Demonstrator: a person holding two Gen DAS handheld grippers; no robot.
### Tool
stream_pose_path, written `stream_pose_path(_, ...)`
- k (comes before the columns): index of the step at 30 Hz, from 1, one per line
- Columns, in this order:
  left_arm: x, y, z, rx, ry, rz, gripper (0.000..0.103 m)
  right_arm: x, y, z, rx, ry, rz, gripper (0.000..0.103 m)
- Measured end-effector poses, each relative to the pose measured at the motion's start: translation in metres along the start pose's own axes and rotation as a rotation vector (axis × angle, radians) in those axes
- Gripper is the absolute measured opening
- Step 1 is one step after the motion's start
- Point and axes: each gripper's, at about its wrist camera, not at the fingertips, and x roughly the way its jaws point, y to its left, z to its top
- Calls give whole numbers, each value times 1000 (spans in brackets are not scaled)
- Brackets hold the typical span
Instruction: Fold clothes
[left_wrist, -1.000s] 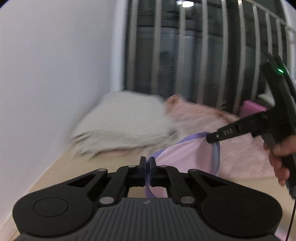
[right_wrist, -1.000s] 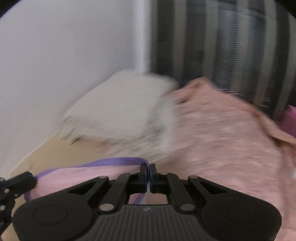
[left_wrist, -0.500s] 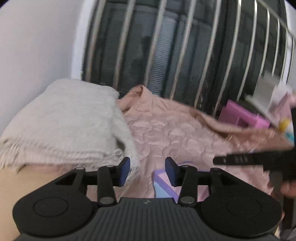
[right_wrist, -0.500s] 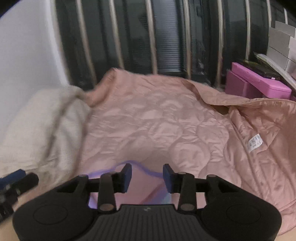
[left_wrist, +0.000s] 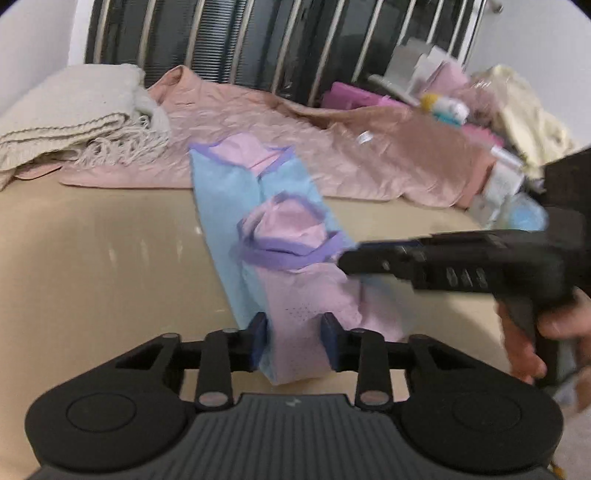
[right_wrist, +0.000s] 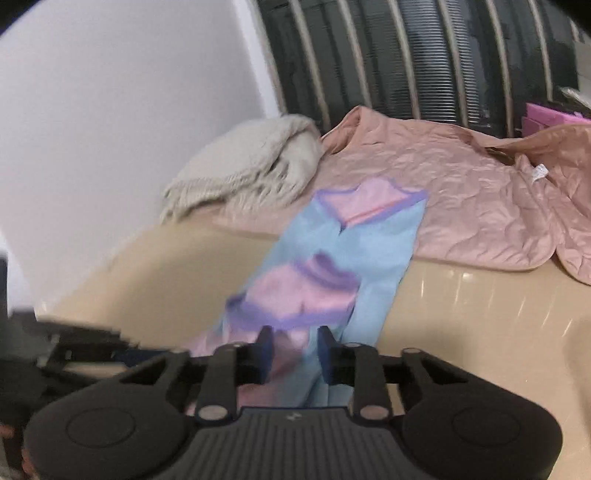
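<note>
**Both grippers let go; top lies in a long strip**

Since a second ago both grippers have released the purple trim they were pinching, and the garment now lies on the beige surface (left_wrist: 92, 266) instead of hanging between them. The left gripper (left_wrist: 295, 341) has its fingers apart, straddling the near end of the top (left_wrist: 280, 236) without clamping it. The right gripper (right_wrist: 293, 354) is likewise spread, hovering over the same near end.

The top, blue and pink with purple edging, lies as a narrow strip running away from the grippers, its far end resting on the pink quilted jacket (right_wrist: 480, 206). A beige fringed blanket (left_wrist: 70, 110) sits folded beside that.

Thin mesh fabric like this looks light, limp and somewhat slippery; it will sag and shift rather than hold a crease. The purple binding (left_wrist: 284, 256) is the firmest place to pinch, or the two near corners. Whether the strip needs another fold across, or is finished, cannot be settled from this.
</note>
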Motion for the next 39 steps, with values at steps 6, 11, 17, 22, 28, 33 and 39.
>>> stream_pose_path(6,-20,-4,-20,21,12,-32,22,-18,17,-39,-22,-23,-78,15)
stream_pose_path(11,-62,-5,-53,18,16,-146,35,-66,36,-74,-28,-6,-61,16)
stream_pose_path(17,-106,-39,-90,527,-144,81,81,-132,55,-100,-483,-144,-33,76)
stream_pose_path(22,-89,-80,-134,991,-213,186,81,-121,84,-130,-907,-63,-74,74)
stream_pose_path(28,-63,-85,-155,1263,-256,215,71,-88,101,-158,-1189,-14,-152,48)
stream_pose_path(33,-53,-79,-154,1345,-188,158,35,-79,101,-162,-1253,-12,-197,17)
stream_pose_path(39,-86,-78,-124,1186,-60,-72,11,-112,101,-143,-1082,43,-41,7)
